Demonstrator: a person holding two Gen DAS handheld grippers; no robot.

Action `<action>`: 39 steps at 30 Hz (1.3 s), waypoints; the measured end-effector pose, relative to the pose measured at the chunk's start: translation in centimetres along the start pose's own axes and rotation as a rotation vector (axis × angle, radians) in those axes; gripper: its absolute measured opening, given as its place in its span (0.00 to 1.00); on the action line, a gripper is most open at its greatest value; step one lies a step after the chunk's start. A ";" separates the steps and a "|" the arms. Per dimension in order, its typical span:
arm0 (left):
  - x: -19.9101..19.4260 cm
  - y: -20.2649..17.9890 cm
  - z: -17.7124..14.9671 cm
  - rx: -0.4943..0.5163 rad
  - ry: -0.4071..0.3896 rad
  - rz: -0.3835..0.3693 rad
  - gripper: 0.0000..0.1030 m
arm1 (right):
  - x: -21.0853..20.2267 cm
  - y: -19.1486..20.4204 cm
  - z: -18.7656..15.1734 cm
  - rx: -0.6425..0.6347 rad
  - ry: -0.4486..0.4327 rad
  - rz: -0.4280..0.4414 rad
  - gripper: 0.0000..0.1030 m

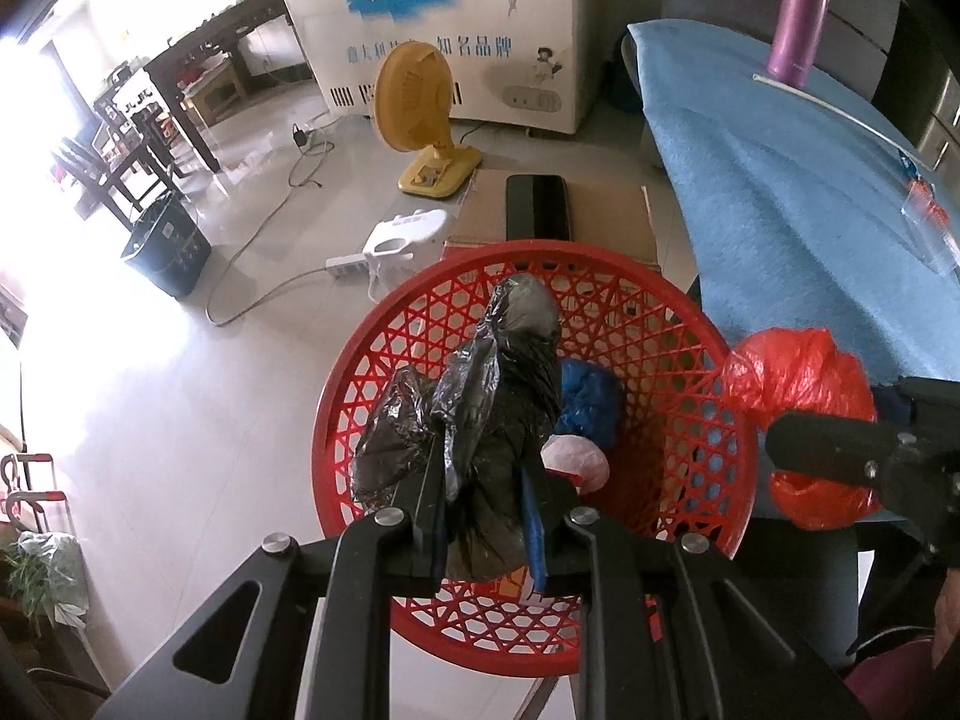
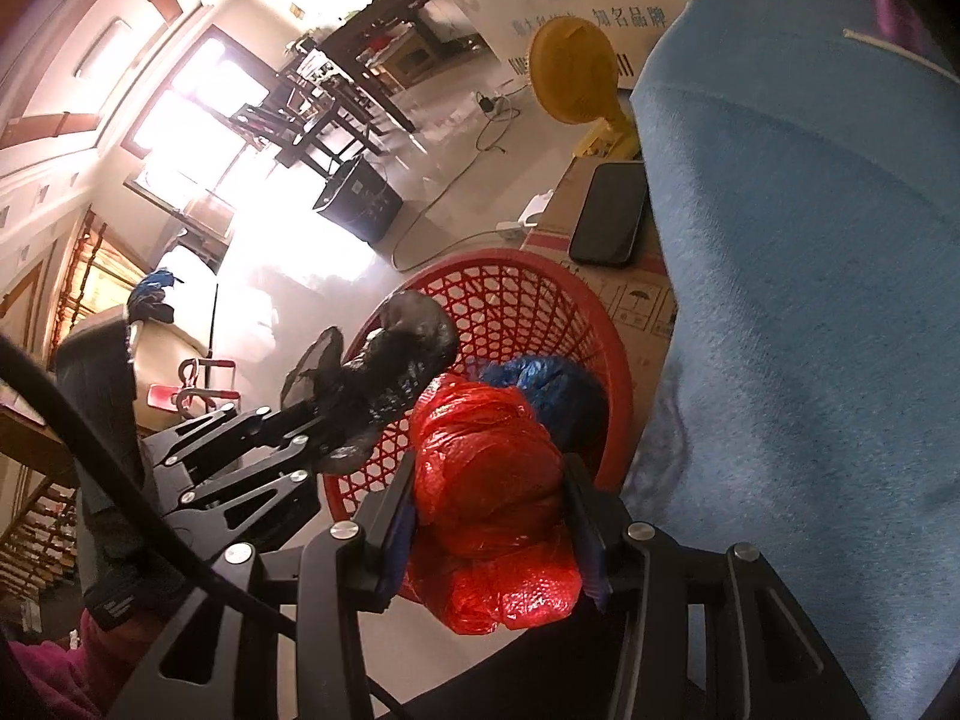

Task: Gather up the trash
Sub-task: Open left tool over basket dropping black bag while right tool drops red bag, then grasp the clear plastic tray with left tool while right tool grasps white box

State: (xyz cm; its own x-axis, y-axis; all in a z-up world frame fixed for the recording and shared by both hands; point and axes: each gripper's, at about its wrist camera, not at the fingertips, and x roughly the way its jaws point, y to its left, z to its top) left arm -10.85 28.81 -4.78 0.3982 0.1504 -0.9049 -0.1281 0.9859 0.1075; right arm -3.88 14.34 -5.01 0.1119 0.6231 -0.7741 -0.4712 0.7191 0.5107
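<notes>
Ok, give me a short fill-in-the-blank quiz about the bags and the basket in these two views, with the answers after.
1. The left gripper is shut on the ____ bag.
2. The right gripper is shut on the ____ bag.
3. A blue bag and a pink bag lie inside the red ____.
4. On the blue cloth stands a ____ bottle.

Missing words: black; red; basket; purple
</notes>
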 end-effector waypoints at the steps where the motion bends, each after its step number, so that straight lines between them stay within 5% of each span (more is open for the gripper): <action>1: 0.1 0.0 0.0 0.001 0.003 0.001 0.23 | 0.1 0.0 0.0 -0.006 0.003 0.003 0.48; 8: 0.2 -0.1 0.2 0.005 0.014 0.021 0.26 | 0.3 -0.4 -0.1 0.025 0.023 0.070 0.53; 12: -0.1 -0.3 0.3 0.008 0.013 0.037 0.42 | -0.3 -0.9 -0.2 0.056 0.001 0.103 0.53; 31: -2.1 -4.9 1.2 0.091 -0.004 0.037 0.43 | -5.3 -4.7 -1.2 0.137 -0.135 0.078 0.53; 39: -3.1 -8.9 2.2 0.156 -0.022 0.017 0.43 | -11.9 -8.3 -3.0 0.190 -0.283 0.045 0.53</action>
State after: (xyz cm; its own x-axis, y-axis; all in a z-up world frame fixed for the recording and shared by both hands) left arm -8.97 19.75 -2.03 0.4172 0.1668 -0.8934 0.0072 0.9824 0.1868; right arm -3.89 0.01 -1.18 0.3452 0.6972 -0.6283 -0.3124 0.7167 0.6236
